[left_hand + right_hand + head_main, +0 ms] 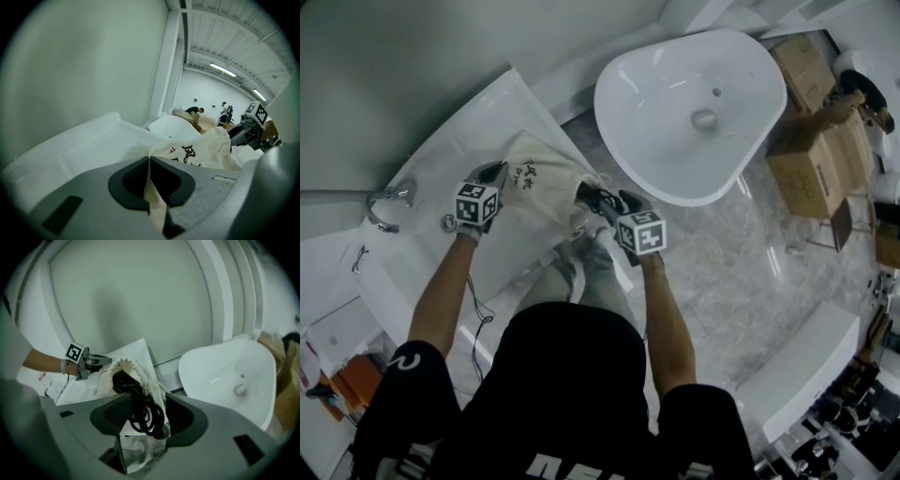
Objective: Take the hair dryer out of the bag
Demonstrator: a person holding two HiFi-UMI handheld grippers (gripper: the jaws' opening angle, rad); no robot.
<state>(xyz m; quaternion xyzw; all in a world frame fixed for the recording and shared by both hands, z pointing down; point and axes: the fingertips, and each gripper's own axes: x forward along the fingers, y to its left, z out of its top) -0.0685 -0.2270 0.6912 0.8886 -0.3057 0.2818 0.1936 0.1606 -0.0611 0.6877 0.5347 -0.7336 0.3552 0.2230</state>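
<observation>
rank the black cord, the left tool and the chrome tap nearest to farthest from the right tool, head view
1. black cord: at the bag mouth, between the open jaws of the right tool.
2. left tool: to the left across the bag, pinching its far end.
3. chrome tap: farthest left, past the left tool.

The bag (153,387) hides the hair dryer's body; only its coiled black cord (139,401) shows

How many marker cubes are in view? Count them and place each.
2. One marker cube sits on the left gripper, shut on the bag; the other on the right gripper, open at the bag's mouth around a black cord. None seems hidden.
</observation>
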